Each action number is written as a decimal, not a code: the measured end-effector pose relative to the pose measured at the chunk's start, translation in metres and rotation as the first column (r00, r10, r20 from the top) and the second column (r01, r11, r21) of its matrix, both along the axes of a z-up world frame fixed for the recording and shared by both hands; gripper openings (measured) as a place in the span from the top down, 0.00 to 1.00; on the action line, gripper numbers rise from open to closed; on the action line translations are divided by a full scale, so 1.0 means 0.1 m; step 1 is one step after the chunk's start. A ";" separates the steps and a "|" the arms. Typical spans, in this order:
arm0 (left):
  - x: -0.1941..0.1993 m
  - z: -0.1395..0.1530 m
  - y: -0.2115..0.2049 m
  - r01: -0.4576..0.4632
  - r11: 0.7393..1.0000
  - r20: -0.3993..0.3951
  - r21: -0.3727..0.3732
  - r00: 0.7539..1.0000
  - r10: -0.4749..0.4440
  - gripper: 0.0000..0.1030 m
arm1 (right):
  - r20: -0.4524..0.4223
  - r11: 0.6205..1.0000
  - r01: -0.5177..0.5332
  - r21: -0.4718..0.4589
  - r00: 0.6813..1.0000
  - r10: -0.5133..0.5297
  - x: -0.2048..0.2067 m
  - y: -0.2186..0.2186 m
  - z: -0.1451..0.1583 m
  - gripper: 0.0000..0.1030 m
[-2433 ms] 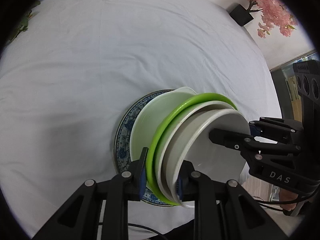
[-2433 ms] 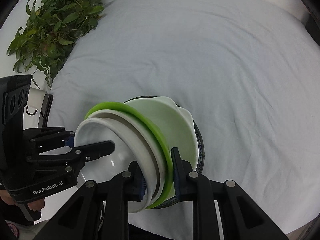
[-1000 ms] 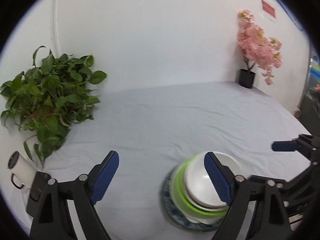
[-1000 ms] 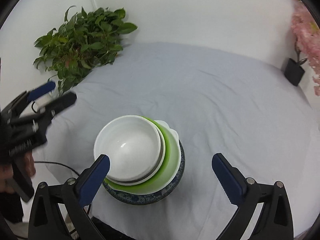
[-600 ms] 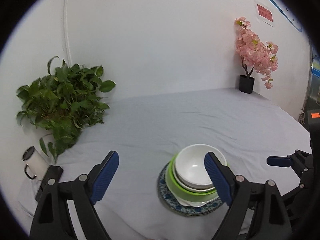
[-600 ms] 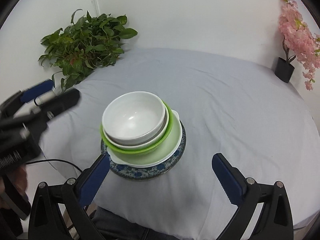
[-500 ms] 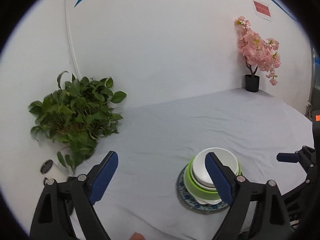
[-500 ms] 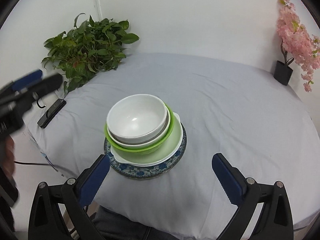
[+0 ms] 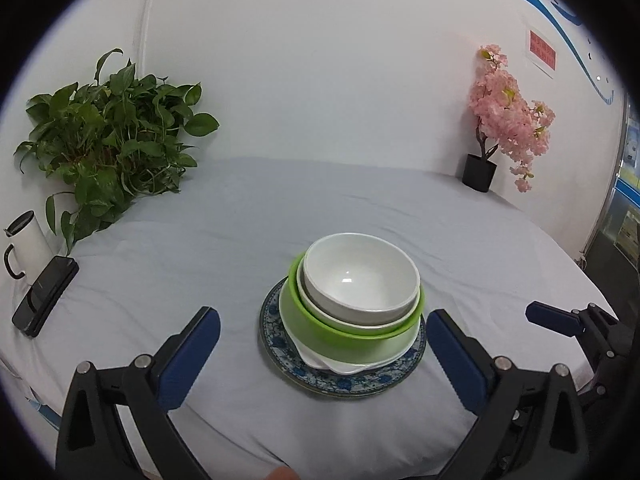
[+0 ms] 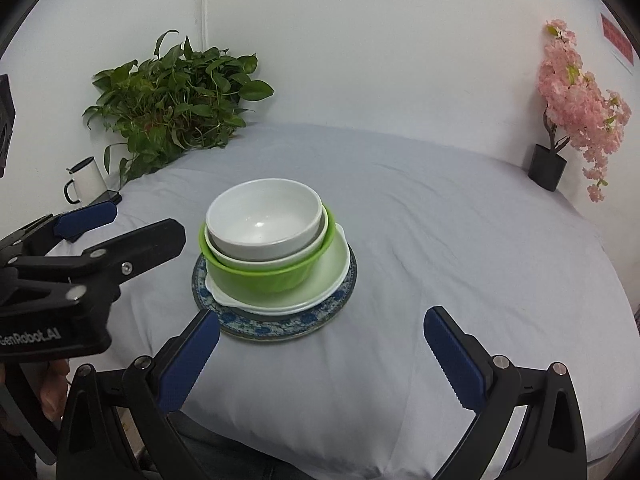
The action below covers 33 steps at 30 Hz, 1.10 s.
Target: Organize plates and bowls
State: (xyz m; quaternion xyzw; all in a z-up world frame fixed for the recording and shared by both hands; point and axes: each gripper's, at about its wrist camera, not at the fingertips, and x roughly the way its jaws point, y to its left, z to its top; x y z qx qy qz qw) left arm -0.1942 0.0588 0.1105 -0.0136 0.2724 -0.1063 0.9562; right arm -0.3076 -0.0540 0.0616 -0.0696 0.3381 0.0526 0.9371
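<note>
A stack stands near the front of the white-clothed round table (image 9: 360, 208): a blue-patterned plate (image 9: 344, 380) at the bottom, a pale green dish (image 9: 384, 354), a bright green bowl (image 9: 320, 328), and white bowls (image 9: 360, 276) nested on top. The stack also shows in the right wrist view, with the white bowl (image 10: 264, 216) uppermost. My left gripper (image 9: 322, 346) is open and empty, just in front of the stack. My right gripper (image 10: 320, 344) is open and empty, in front of the stack. The left gripper (image 10: 120, 224) also shows at the left of the right wrist view.
A green leafy plant (image 9: 108, 140) stands at the back left. A white mug (image 9: 22, 244) and a black phone (image 9: 44, 296) lie at the left edge. A pink blossom tree in a black pot (image 9: 504, 128) stands at the back right against the white wall.
Both grippers have let go of the stack, opened wide and drawn back from it. The bowls now sit level on the plate instead of tilted in the grippers.
</note>
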 end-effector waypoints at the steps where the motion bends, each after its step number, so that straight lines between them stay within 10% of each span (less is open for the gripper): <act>1: -0.01 0.00 0.01 -0.009 1.000 0.008 0.004 1.000 0.009 0.01 | 0.005 1.000 -0.001 -0.007 1.000 0.001 0.00 0.01 -0.02 0.00; 33: 0.46 -0.24 -0.01 -0.014 0.998 -0.063 0.068 0.998 0.018 0.01 | -0.055 0.999 0.040 -0.036 0.998 -0.042 0.62 0.08 -0.42 0.00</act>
